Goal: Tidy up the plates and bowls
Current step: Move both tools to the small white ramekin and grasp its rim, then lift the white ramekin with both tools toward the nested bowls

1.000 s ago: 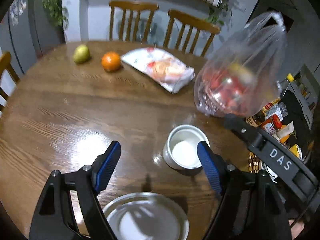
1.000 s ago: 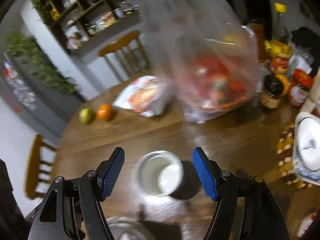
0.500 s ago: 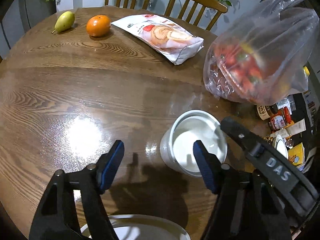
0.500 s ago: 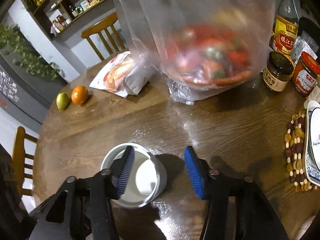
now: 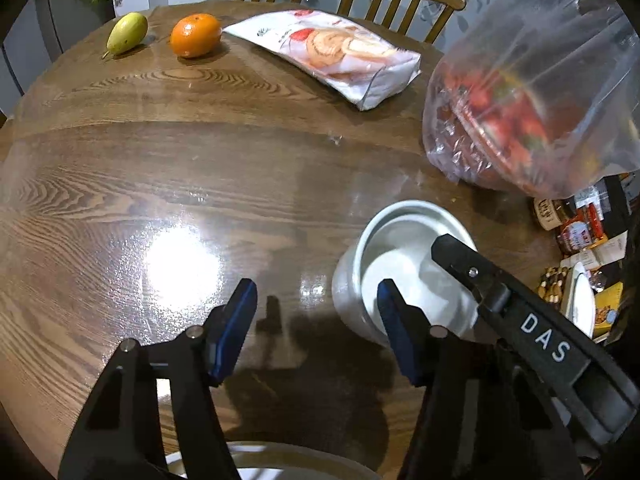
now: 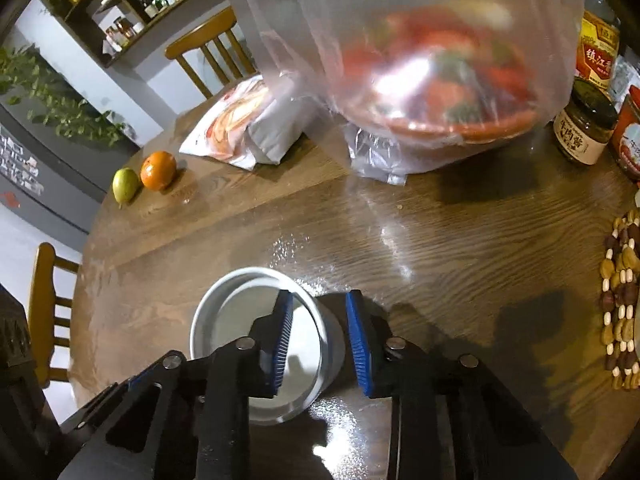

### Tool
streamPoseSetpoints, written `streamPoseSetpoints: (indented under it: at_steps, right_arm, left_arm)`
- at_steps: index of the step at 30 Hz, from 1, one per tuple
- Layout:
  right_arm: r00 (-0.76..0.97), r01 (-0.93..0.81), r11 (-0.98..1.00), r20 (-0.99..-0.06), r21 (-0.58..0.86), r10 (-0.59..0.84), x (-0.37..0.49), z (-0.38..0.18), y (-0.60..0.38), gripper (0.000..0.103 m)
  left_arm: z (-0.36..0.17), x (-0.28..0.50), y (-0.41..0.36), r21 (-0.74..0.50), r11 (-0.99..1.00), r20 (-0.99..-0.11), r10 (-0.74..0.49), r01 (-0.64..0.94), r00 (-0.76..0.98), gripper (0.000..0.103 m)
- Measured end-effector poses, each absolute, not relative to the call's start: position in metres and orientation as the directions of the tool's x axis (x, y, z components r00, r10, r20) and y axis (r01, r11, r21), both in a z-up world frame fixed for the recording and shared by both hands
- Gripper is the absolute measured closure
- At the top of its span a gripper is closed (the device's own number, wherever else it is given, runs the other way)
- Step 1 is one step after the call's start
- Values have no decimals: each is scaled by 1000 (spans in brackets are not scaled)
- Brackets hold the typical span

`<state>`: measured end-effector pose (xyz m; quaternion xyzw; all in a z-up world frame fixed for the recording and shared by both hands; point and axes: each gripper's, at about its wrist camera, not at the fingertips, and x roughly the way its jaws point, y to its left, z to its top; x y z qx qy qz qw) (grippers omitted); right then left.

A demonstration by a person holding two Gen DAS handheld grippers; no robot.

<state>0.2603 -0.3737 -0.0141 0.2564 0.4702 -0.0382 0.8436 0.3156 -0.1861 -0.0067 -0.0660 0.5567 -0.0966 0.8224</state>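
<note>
The right tool straddles the wall of a white bowl, one blue pad inside and the other outside, with the wall between them; whether the pads already press on it I cannot tell. The bowl stands on the round wooden tabletop, toward its right edge as the left camera sees it. The left tool is open with nothing between its pads, over bare wood just left of the bowl. A white plate's rim shows at the near edge below that tool. Beyond the bowl a clear plastic bag holds a dish of red food. A snack packet lies toward the far edge, with an orange and a green pear beside each other near the far left edge. Jars stand at the right edge.
</note>
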Motion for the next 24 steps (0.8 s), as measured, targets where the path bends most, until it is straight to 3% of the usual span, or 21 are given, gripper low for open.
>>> streamPoseSetpoints:
  at_steps: [3, 13, 24]
  right_arm:
    - [542, 299, 862, -816, 410, 200, 265, -20, -370, 73]
    - [516, 282, 832, -807, 478, 289, 273, -40, -369, 76]
    - [532, 264, 829, -791, 493, 301, 271, -32, -362, 79]
  left_arm:
    - [-11, 315, -191, -200, 975, -906, -222, 97, 361, 44]
    - [-22, 319, -201, -238, 965, -911, -261, 110, 319, 78]
    - [-11, 313, -198, -181, 978, -907, -206, 101, 366, 80]
